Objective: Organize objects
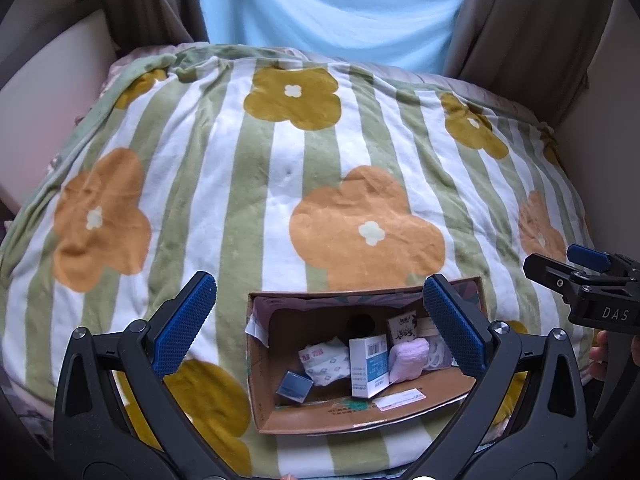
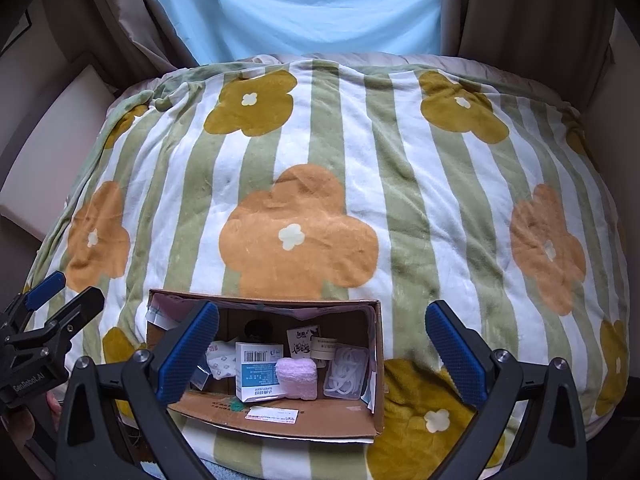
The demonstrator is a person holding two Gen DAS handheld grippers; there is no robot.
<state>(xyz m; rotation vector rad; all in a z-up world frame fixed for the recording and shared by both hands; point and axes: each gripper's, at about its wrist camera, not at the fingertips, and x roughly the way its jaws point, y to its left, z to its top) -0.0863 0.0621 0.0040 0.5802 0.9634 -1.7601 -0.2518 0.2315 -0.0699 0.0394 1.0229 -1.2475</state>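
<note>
Cardboard box [image 1: 362, 412] sits open-topped on the near part of a striped blanket [image 1: 248, 184] printed with orange and mustard flowers; the blanket covers a bed or cushion. A pale blue curtain [image 1: 336, 4] hangs at the far side, with brown drapes to either side.

Box contents, left to right in the left wrist view:
- small dark blue box [image 1: 295, 386], at the near-left corner
- white patterned packet [image 1: 325, 362], beside it
- white and blue carton [image 1: 369, 364] with a barcode, standing tilted at the centre
- pink folded cloth [image 1: 408, 359], touching the carton's right side
- small printed card box [image 1: 402, 326] against the far wall
- clear plastic case [image 2: 346, 370] holding coiled white items, at the right end, seen best in the right wrist view

A white label [image 1: 399, 398] is stuck on the inner near wall of the box.

Left gripper [image 1: 318, 326]: jaws wide apart, nothing between them, hovering just above the box on its near side. Its right finger overlaps the box's right end in view.

Right gripper [image 2: 322, 350]: jaws likewise wide apart and empty, hovering above the box. Its left finger overlaps the left end of the box, and its right finger is over the blanket to the right of the box.

Each gripper shows at the edge of the other's view.
</note>
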